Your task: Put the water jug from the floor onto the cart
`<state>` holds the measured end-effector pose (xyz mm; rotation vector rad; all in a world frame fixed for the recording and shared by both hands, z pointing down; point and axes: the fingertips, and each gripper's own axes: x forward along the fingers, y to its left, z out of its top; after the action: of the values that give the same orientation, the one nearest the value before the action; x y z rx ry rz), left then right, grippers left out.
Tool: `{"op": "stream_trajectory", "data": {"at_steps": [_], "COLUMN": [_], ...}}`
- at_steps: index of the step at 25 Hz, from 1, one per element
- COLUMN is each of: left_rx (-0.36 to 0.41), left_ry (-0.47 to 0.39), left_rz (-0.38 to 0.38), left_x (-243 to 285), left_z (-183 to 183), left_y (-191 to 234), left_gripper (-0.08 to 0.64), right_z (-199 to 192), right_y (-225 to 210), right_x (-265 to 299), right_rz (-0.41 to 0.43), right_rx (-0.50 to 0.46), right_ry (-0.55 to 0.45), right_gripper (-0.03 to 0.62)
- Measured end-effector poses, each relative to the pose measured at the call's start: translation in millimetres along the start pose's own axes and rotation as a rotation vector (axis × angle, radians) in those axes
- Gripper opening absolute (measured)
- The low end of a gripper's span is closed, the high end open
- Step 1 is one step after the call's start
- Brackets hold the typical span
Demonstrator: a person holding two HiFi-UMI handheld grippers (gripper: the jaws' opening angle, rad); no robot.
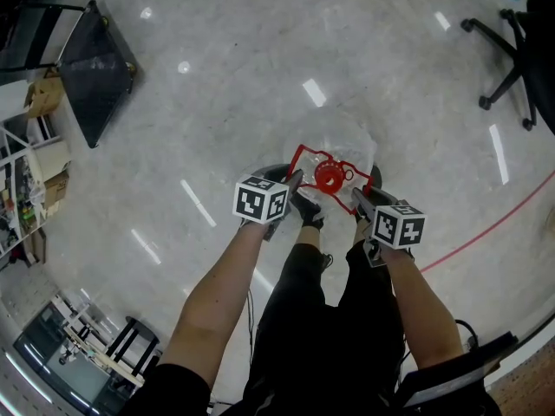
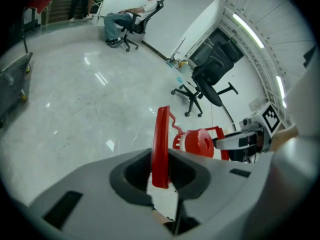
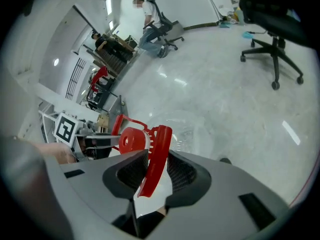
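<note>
Head view: overhead, steeply down; gripper views: low, close, facing each other, all sharing red handle (image 2: pixel 161 144)

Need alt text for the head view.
Seen from above, the left tongs and right tongs each grip a side of the red handle on a clear water jug standing on the grey floor; the person's arms reach in from below.
</note>
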<state>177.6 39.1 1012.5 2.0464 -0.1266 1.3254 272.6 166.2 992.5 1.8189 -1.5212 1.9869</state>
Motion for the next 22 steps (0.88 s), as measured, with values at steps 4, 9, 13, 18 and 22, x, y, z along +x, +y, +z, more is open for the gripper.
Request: {"op": "stream_trajectory", "data": {"at_steps": [4, 9, 13, 18, 22], "left_rx": [-0.031, -0.106, -0.138, -0.209, -0.226], "left_ry": [0.03, -0.002, -0.113, -0.201, -0.342], "left_rz": [-0.036, -0.014, -0.011, 0.019, 0.043], "left_x": [-0.5, -23.8, -68.4, -170.1, -260.8], "left_z": [-10.2, -9.1, 13.5, 27.0, 59.6], "left_y": [-4.0, -23.6, -42.3, -80.3, -95.3], "left_gripper": [0.06, 0.06, 0.06, 0.061, 0.061], "right_z": [6.0, 27.1, 59.1, 74.5, 115.3], "right_y": [5.8, 38.0, 74.1, 151.5, 230.7], "right_x": [-2.0, -17.2, -51.0, -119.5, -164.3], "right_rz": [0.028, 0.035, 0.056, 0.125, 0.181], "right_rx": [0.006, -0.06, -0.139, -0.214, -0.306], "right_ry": [-0.004, -0.011, -0.004, 0.035, 0.017], "right_gripper": [0.101, 0.1, 0.098, 0.098, 0.098]}}
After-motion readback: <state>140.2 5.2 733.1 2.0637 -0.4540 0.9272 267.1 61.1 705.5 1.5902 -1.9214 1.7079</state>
